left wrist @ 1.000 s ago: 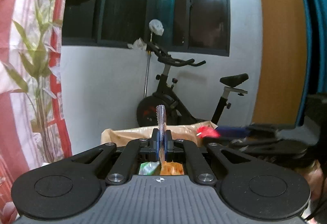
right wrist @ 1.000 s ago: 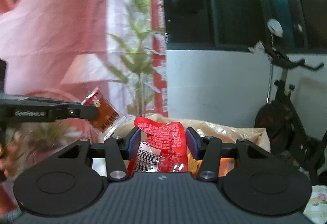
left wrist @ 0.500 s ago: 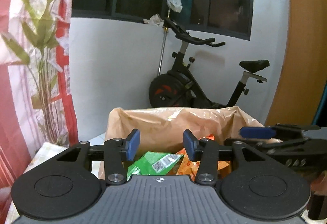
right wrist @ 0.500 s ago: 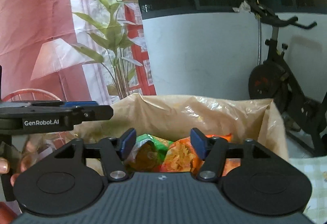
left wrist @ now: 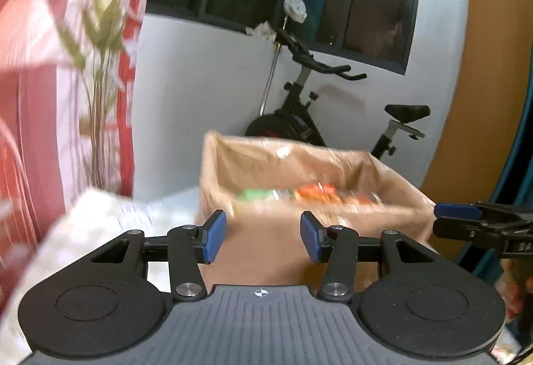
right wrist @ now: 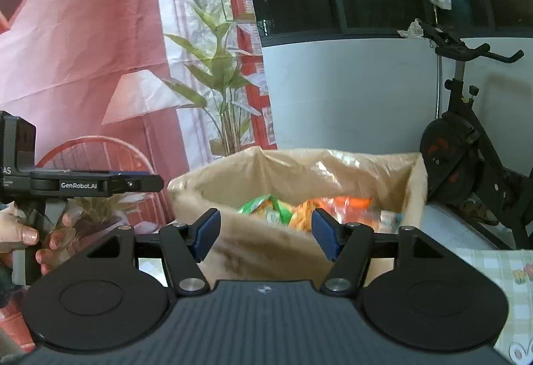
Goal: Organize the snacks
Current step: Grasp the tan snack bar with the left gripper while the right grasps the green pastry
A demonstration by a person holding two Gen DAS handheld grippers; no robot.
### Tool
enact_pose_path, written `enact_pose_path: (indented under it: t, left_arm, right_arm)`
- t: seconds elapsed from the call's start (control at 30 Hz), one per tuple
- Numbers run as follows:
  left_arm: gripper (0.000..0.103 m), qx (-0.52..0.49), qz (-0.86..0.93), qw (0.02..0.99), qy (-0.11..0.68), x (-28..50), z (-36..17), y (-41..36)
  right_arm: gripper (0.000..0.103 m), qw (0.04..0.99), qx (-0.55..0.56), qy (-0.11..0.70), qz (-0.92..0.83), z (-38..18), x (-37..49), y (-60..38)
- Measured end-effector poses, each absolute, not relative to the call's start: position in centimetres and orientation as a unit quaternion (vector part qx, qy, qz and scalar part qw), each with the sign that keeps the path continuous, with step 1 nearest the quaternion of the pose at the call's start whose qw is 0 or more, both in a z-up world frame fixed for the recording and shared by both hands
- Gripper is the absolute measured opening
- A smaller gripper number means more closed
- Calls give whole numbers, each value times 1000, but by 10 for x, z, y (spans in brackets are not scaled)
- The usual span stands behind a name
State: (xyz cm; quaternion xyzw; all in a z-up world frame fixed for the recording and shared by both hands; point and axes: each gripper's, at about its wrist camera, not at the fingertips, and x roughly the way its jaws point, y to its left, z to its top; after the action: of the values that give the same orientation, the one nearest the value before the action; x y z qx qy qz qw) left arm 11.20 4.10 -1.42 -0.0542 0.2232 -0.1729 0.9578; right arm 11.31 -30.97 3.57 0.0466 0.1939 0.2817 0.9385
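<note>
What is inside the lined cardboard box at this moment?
In the box, a green snack packet and orange snack packets lie on top. The near wall and both views' blur hide anything beneath them.

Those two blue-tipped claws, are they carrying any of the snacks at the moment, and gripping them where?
Nothing is held. The left gripper is opening with nothing between its pads; the right gripper stands open and empty. The snack packets lie in the lined box.

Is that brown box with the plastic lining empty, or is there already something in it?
Not empty. The lined box stands open-topped, and a green snack packet and orange snack packets lie inside. How deep the pile goes cannot be told.
</note>
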Motion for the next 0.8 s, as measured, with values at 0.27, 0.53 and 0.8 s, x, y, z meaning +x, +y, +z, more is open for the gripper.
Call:
enact_pose_path:
  t: [0.27, 0.53, 0.8]
  left_arm:
    - [50, -100, -178, 927, 315, 88, -90, 14]
    - [48, -104, -206, 886, 403, 82, -137, -9]
    - [46, -124, -219, 857, 450, 82, -164, -16]
  right_arm:
    - [64, 932, 18, 244, 268, -17, 79, -308]
    - [64, 920, 0, 322, 223, -82, 60, -298]
    - [64, 905, -45, 375, 197, -117, 47, -298]
